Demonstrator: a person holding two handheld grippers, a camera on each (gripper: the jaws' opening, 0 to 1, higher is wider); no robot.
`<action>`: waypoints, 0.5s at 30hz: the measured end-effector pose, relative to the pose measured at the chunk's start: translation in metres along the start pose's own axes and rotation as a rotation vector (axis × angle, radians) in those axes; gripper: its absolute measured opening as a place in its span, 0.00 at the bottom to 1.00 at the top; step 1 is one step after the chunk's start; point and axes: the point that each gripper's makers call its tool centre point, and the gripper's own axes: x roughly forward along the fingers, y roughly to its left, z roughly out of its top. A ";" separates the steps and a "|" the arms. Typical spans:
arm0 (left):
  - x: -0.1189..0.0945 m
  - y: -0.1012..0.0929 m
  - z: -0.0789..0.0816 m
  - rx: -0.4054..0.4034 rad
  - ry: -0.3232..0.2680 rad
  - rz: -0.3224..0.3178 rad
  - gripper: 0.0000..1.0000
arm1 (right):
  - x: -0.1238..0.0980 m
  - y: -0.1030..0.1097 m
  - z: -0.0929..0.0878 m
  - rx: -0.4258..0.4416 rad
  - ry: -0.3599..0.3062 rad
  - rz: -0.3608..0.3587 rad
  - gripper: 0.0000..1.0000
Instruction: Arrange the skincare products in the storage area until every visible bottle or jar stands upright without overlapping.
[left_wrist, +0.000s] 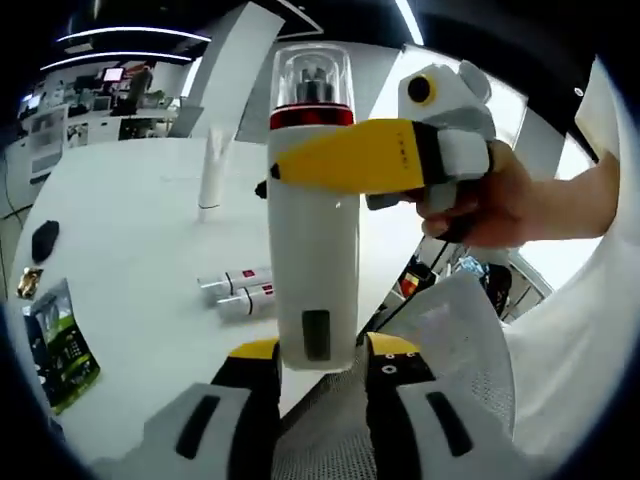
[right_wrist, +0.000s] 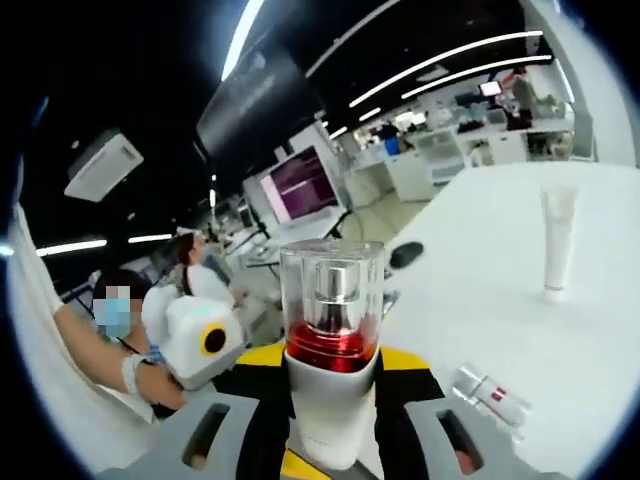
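Both grippers are holding one tall white bottle (left_wrist: 318, 250) up in the air above the near edge of the table (left_wrist: 130, 230), well clear of its surface. The left gripper (left_wrist: 320, 365) is pinching the bottle's base between its fingers (left_wrist: 255, 352). The right gripper (left_wrist: 345, 160) is coming across from the side, its yellow fingers (left_wrist: 350, 158) closing on the upper body just under the red collar; in the right gripper view the same gripper (right_wrist: 330, 375) is hugging the white body below the clear cap (right_wrist: 332, 290).

The bottle is looking rigid and smooth, probably glossy plastic or glass, so it is likely slipping easily if the squeeze is light. The clear cap and the pump under it seem the fragile part, and a cap may pull off; the plain white body below the collar is the better place to grip, as both pairs of fingers are doing. Being tall and narrow, it is apt to topple when set down.

Further in on the table, two small bottles (left_wrist: 240, 292) are lying on their sides, touching each other, and a white tube (left_wrist: 211, 172) is standing upright toward the far edge.
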 end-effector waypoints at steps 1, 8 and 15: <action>0.001 0.002 -0.004 0.030 0.022 0.015 0.27 | -0.002 -0.006 0.001 0.008 -0.013 -0.001 0.28; 0.011 0.006 -0.017 0.139 0.094 0.085 0.25 | -0.016 -0.035 0.000 0.031 -0.068 0.002 0.28; 0.016 0.023 -0.039 0.224 0.240 0.233 0.16 | -0.039 -0.056 0.003 0.074 -0.135 -0.032 0.28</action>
